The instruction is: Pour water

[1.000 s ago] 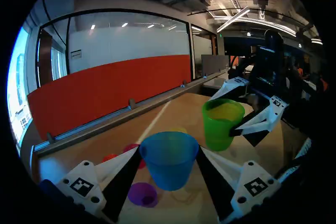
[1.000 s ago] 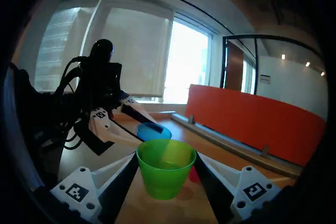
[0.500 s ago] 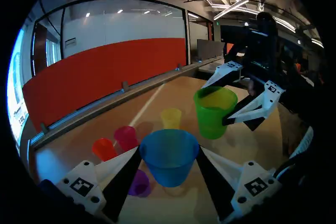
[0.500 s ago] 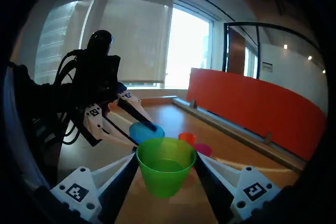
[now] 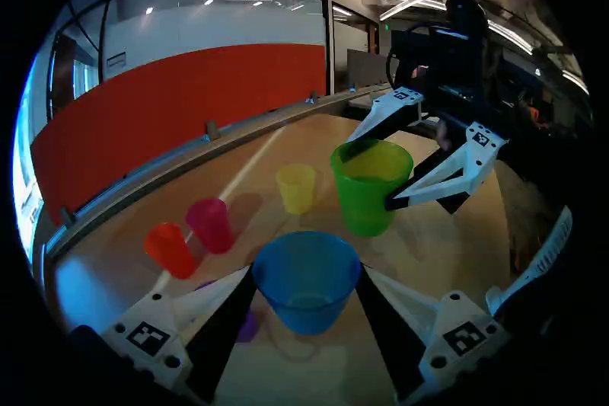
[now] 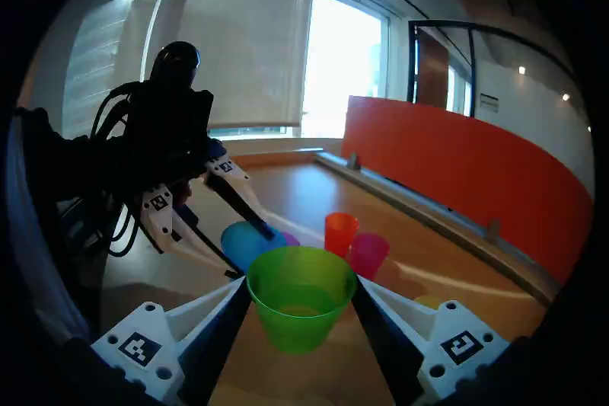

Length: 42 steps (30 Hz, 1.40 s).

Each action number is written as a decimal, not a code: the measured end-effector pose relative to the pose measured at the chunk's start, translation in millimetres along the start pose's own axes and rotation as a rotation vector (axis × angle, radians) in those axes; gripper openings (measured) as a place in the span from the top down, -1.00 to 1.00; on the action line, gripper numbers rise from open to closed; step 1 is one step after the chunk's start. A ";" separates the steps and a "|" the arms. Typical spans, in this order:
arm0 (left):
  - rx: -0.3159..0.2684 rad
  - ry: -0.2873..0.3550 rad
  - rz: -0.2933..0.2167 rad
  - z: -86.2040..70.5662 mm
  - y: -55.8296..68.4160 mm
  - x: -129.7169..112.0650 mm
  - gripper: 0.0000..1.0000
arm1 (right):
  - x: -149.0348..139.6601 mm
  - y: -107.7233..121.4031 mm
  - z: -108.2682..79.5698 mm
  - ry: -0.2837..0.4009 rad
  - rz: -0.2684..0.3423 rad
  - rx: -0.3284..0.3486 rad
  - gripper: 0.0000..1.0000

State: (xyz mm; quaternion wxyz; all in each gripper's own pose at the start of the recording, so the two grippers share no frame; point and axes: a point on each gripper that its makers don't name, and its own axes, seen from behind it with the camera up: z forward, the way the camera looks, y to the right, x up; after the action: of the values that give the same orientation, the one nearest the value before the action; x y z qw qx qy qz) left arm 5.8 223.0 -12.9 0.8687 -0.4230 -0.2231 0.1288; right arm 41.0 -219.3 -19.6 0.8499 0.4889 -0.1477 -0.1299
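A: Quick rundown, big stuff first?

B: Wood table point(image 5: 426, 246), long red wall panel point(image 5: 175, 94) along its far edge. Left tool point(image 5: 304, 273) is clamped on a blue cup point(image 5: 307, 295), both fingers on its sides. Right tool point(image 6: 301, 282), same deal w/ a green cup point(image 6: 297, 334).

A: Why grip them that way?

B: Fingers sit under the rims, so the mouths stay free for pouring. Both cups are upright, prob. so nothing spills before they line up. In the left gripper view the green cup sits beyond the blue one, up and to the right, near but not touching. Reads as lining up a pour.

A: And the stuff to pour?

B: Looks like a little water point(image 6: 298, 309) low in the green cup, not sure. Blue cup: can't tell.

A: Small stuff?

B: Four little cups on the table. Yellow cup point(image 5: 296, 187), pink cup point(image 5: 210, 225) and orange cup point(image 5: 169, 249) in a loose row, purple cup point(image 5: 245, 326) half hidden by the left tool's finger. Parked aside, clear of the pour, I'd guess.

A: Vs. a sec ago?

B: Both cameras dip lower: more table, less ceiling. The little cups were mostly hidden behind the blue cup, now in plain sight. Green cup has slid leftward in the left gripper view. No tilt yet, grips unchanged.
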 end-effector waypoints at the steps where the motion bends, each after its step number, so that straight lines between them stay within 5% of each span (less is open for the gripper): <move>1: -0.004 -0.004 -0.001 1.2 1.0 -2.5 -0.79 | -2.2 -0.1 1.0 -0.007 0.000 0.003 -0.85; 42: -0.050 -0.103 0.024 32.4 6.3 -63.2 -0.78 | -77.4 6.2 28.6 -0.176 0.022 0.021 -0.85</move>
State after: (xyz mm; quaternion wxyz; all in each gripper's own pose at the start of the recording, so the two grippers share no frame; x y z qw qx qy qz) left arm -65.3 222.7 -17.9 0.8436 -0.4402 -0.2656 0.1550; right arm -40.8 -210.7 -10.1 0.8298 0.4829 -0.2285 -0.1614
